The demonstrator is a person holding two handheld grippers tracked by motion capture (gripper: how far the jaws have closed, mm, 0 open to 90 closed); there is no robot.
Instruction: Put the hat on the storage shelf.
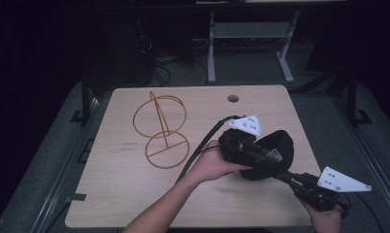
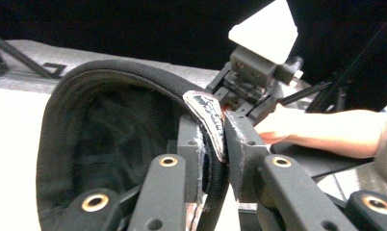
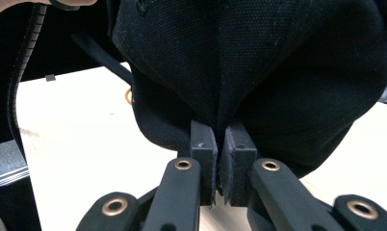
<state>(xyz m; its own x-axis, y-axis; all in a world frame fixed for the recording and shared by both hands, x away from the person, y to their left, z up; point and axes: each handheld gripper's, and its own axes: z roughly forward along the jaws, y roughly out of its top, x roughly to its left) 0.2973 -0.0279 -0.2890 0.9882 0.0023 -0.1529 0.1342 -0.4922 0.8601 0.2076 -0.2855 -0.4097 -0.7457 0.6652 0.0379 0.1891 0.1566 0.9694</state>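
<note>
A black cap [image 1: 276, 148] hangs just above the right side of the wooden table [image 1: 110, 194], held between both grippers. My left gripper [image 1: 260, 156] reaches in from the left and is shut on the cap's rim. In the left gripper view its pads [image 2: 224, 139] pinch the inner band, and the hollow inside of the cap [image 2: 85, 120] faces the camera. My right gripper [image 1: 284, 176] comes from the lower right. In the right gripper view its jaws [image 3: 222, 144] are shut on a fold of the cap's outer cloth [image 3: 278, 62].
A gold wire stand [image 1: 161, 128] with two rings stands on the left half of the table. A cable hole [image 1: 233, 98] lies near the far edge. The left gripper's black cable [image 1: 203, 145] trails across the middle. A metal desk frame [image 1: 251, 31] stands beyond the table.
</note>
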